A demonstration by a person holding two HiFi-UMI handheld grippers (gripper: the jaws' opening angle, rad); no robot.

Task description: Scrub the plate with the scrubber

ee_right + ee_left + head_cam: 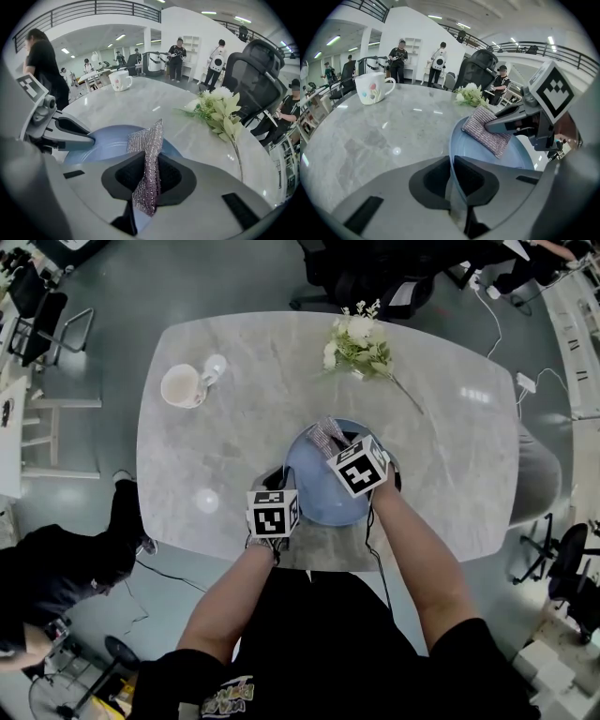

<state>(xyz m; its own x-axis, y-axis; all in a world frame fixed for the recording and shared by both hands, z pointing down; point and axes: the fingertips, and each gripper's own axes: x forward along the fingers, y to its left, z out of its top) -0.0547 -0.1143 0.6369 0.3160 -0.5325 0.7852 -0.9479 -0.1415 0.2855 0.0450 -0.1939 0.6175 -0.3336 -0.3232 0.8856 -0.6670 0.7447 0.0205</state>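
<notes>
Left tool (452, 164) and right tool (147, 164) meet over the grey table (234, 427), near its front edge. I clamp the blue plate (317, 488) by its near rim with the left tool. My right tool pinches the silver scrubber (146, 140), which touches the plate's far side.

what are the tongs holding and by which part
The left tongs clamp the plate by its near rim; the right tongs pinch the scrubber by its near end.

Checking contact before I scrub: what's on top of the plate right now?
The scrubber, held in the right gripper, rests on the far part of the blue plate. The left gripper clamps the near rim. Otherwise it looks bare; the patch beneath the scrubber is covered.
</notes>
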